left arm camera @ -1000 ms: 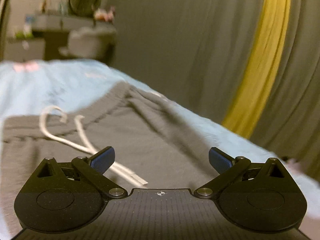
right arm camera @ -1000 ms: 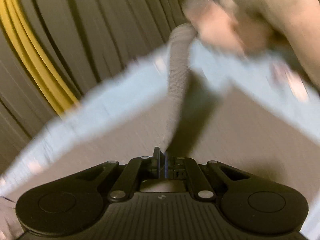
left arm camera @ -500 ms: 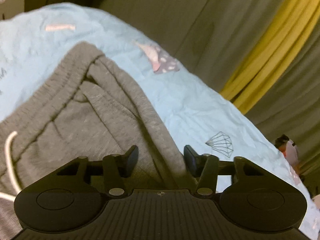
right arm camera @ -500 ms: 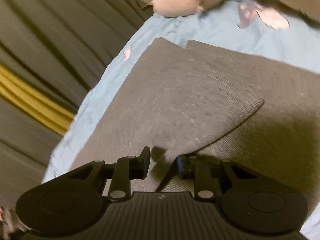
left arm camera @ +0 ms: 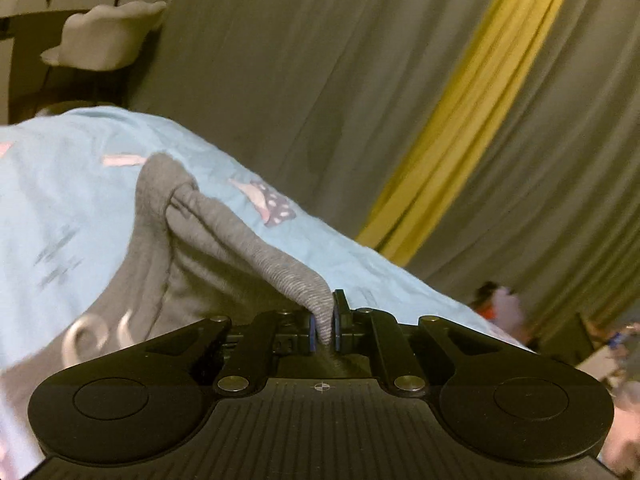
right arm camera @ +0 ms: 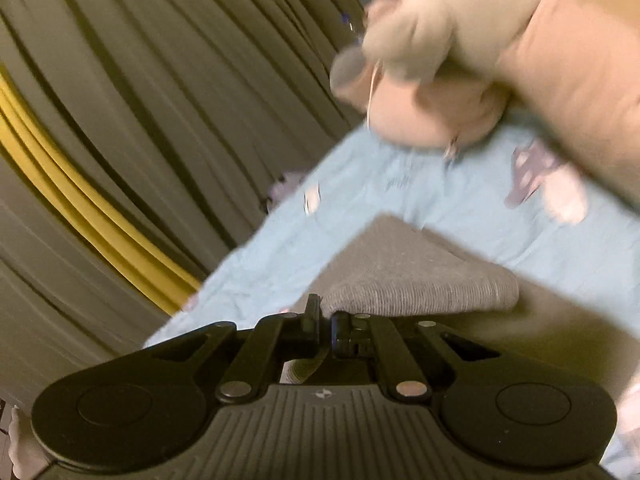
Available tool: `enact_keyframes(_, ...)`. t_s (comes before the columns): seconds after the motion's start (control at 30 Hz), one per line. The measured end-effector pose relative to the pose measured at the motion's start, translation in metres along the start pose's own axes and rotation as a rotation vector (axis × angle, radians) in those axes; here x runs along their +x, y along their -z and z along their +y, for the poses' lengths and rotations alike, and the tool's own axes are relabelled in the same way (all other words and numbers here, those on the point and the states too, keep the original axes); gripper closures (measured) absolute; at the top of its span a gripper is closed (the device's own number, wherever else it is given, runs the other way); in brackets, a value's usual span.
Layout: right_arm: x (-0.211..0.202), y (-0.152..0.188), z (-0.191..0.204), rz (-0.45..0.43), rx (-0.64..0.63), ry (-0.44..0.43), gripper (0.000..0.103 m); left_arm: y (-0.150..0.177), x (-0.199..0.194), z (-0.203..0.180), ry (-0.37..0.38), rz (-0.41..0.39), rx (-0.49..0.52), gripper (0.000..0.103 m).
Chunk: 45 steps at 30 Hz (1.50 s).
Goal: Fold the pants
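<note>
Grey sweatpants [left arm camera: 224, 232] lie on a light blue bedsheet [left arm camera: 80, 184]. My left gripper [left arm camera: 325, 326] is shut on their ribbed waistband edge, which rises off the bed in a taut ridge; a white drawstring [left arm camera: 80, 340] shows blurred at lower left. In the right wrist view my right gripper [right arm camera: 326, 326] is shut on a fold of the same pants [right arm camera: 416, 280], near the hem end, with cloth pinched between the pads and lifted a little above the sheet [right arm camera: 440, 208]. A person's hand [right arm camera: 460, 80] is blurred at the upper right, over the far end of the pants.
Grey curtains with a yellow stripe [left arm camera: 460, 120] hang right behind the bed's far edge. A pale chair [left arm camera: 100, 36] and a cluttered desk stand at the back left. Small items [left arm camera: 496, 300] lie beyond the bed at the right.
Both grippers opened, dropped onto the pants and shut on the cloth. They have since risen, so the gripped edges lift off the sheet.
</note>
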State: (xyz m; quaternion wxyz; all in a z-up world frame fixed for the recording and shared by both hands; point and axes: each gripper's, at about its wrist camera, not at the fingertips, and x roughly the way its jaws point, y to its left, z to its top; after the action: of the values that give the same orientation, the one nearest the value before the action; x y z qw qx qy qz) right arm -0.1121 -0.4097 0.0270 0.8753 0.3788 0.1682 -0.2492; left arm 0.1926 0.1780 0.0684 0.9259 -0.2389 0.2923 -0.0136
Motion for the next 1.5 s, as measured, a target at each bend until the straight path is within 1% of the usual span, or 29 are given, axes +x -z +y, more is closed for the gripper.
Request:
enact_keyframes(0.1,-0.023,0.006,-0.025,0.023,-0.005,0.021,0.098,0.045,-0.033,0.031,-0.012,0.052,-0.029,0.093)
enact_keyframes(0.17,-0.025,0.021,-0.048,0.067,-0.013,0.090,0.098,0.084,-0.038,0.057,-0.038,0.127,-0.076,0.093)
enact_keyframes(0.27,-0.001,0.044,-0.082,0.213,0.051,0.192,0.098,0.128,-0.018,0.087,-0.154,0.258,-0.128,0.092)
enact_keyframes(0.3,0.005,0.049,-0.089,0.239,0.072,0.211,0.098,0.133,-0.017,0.092,-0.150,0.255,-0.156,0.090)
enact_keyframes(0.37,0.005,0.050,-0.091,0.230,0.093,0.206,0.095,0.132,-0.016,0.093,-0.150,0.223,-0.182,0.084)
enact_keyframes(0.4,0.003,0.048,-0.088,0.222,0.089,0.207,0.093,0.132,-0.020,0.089,-0.159,0.202,-0.190,0.072)
enact_keyframes(0.43,0.002,0.045,-0.085,0.213,0.077,0.209,0.085,0.127,-0.020,0.087,-0.153,0.174,-0.190,0.061)
enact_keyframes(0.47,0.002,0.045,-0.085,0.209,0.067,0.211,0.075,0.125,-0.020,0.085,-0.148,0.158,-0.190,0.043)
enact_keyframes(0.5,0.002,0.045,-0.085,0.206,0.065,0.211,0.072,0.122,-0.018,0.086,-0.155,0.143,-0.198,0.042)
enact_keyframes(0.53,0.005,0.046,-0.087,0.209,0.076,0.211,0.072,0.119,-0.012,0.087,-0.168,0.145,-0.213,0.045)
enact_keyframes(0.57,0.008,0.046,-0.089,0.211,0.092,0.209,0.072,0.117,-0.007,0.088,-0.172,0.154,-0.233,0.055)
enact_keyframes(0.6,0.008,0.046,-0.090,0.202,0.101,0.204,0.072,0.115,-0.009,0.093,-0.176,0.157,-0.252,0.073)
enact_keyframes(0.67,0.011,0.047,-0.087,0.198,0.081,0.214,0.098,0.111,-0.009,0.099,-0.199,0.173,-0.270,0.089)
enact_keyframes(0.7,0.013,0.046,-0.084,0.207,0.062,0.225,0.098,0.112,-0.012,0.101,-0.202,0.180,-0.271,0.091)
enact_keyframes(0.77,0.006,0.043,-0.075,0.195,0.015,0.224,0.098,0.111,-0.022,0.101,-0.188,0.153,-0.258,0.092)
enact_keyframes(0.9,-0.022,0.031,-0.064,0.108,-0.036,0.167,0.099,0.110,-0.052,0.100,-0.137,0.104,-0.210,0.092)
enact_keyframes(0.97,-0.027,0.034,-0.067,0.099,-0.059,0.203,0.099,0.116,-0.050,0.105,-0.177,0.134,-0.190,0.092)
enact_keyframes(1.0,-0.021,0.039,-0.069,0.117,-0.096,0.251,0.099,0.121,-0.045,0.108,-0.203,0.161,-0.198,0.092)
enact_keyframes(1.07,0.001,0.051,-0.074,0.205,-0.166,0.354,0.099,0.131,-0.040,0.116,-0.224,0.176,-0.204,0.092)
enact_keyframes(1.1,0.006,0.053,-0.079,0.232,-0.153,0.365,0.099,0.133,-0.039,0.115,-0.228,0.170,-0.184,0.092)
enact_keyframes(1.13,0.005,0.051,-0.079,0.224,-0.141,0.360,0.098,0.132,-0.039,0.111,-0.239,0.165,-0.156,0.091)
enact_keyframes(1.2,0.005,0.046,-0.074,0.220,-0.168,0.382,0.093,0.129,-0.039,0.103,-0.278,0.161,-0.121,0.071)
enact_keyframes(1.23,0.006,0.046,-0.072,0.217,-0.192,0.411,0.081,0.126,-0.042,0.101,-0.300,0.152,-0.114,0.064)
enact_keyframes(1.27,0.005,0.044,-0.071,0.205,-0.209,0.446,0.068,0.124,-0.046,0.098,-0.316,0.141,-0.109,0.043)
enact_keyframes(1.3,0.002,0.043,-0.071,0.178,-0.219,0.479,0.066,0.121,-0.054,0.094,-0.350,0.115,-0.096,0.021)
enact_keyframes(1.33,-0.003,0.042,-0.070,0.150,-0.223,0.499,0.064,0.119,-0.063,0.089,-0.391,0.073,-0.081,0.017)
enact_keyframes(1.4,-0.016,0.038,-0.073,0.093,-0.201,0.525,0.064,0.118,-0.080,0.080,-0.433,-0.012,-0.043,0.013)
enact_keyframes(1.47,-0.026,0.034,-0.073,0.048,-0.160,0.515,0.064,0.117,-0.093,0.066,-0.461,-0.082,0.006,0.010)
enact_keyframes(1.5,-0.030,0.033,-0.071,0.033,-0.157,0.487,0.064,0.118,-0.097,0.057,-0.457,-0.105,0.035,0.008)
